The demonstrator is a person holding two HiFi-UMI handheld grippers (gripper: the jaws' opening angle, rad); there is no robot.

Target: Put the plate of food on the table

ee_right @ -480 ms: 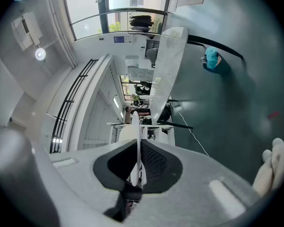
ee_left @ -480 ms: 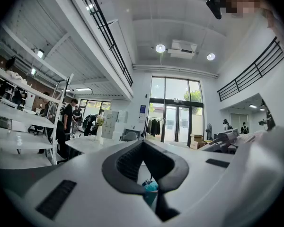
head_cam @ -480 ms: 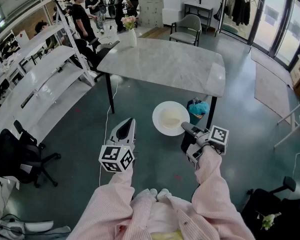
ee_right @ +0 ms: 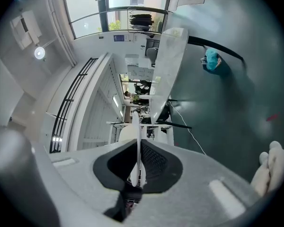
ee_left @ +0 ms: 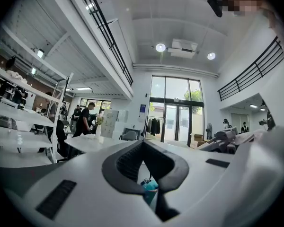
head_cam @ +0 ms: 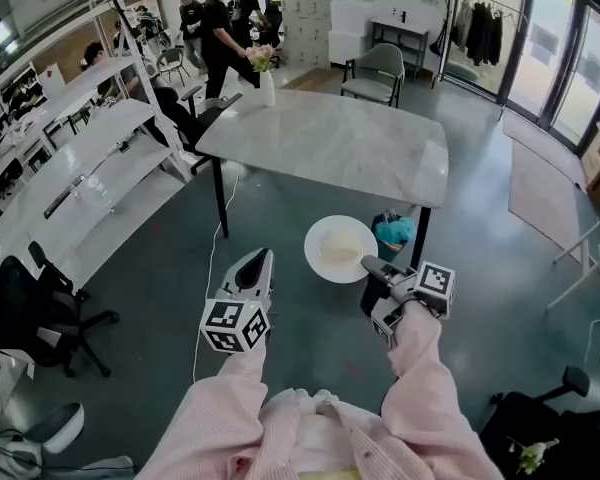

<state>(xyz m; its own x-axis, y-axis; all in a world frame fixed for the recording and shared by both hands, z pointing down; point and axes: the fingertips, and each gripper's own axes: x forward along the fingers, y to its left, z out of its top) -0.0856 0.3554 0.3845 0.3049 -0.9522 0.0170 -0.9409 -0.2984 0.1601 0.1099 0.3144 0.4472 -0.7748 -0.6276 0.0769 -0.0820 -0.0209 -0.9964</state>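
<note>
Pink sleeves reach forward from the bottom of the head view, each ending in a gripper. The left gripper (head_cam: 259, 261) has its jaws together with nothing between them, and it plays no part yet. The right gripper (head_cam: 370, 264) is clamped on the near rim of the plate (head_cam: 316, 256). Its own view shows that rim edge-on, pinched between the pads. Pale food (head_cam: 342, 247) sits in the plate's middle, and the plate looks level.

Half a second has brought little real change. Grippers, plate and table (head_cam: 330, 138) have all slid slightly down the frame together, which suggests the head moved rather than the plate. The grip looks the same as before, and the plate is as far short of the table's near edge as it was, over bare floor (head_cam: 280, 208). A teal thing (head_cam: 393, 232) lies just beyond it, by the table leg.

Farther back, the vase (head_cam: 267, 86) stands unmoved on the far left corner. A person in black (head_cam: 220, 23) has walked across to stand behind it.

I judge the carry is barely begun. The plate must go forward and probably up to clear the edge, then set down on the open near half.
</note>
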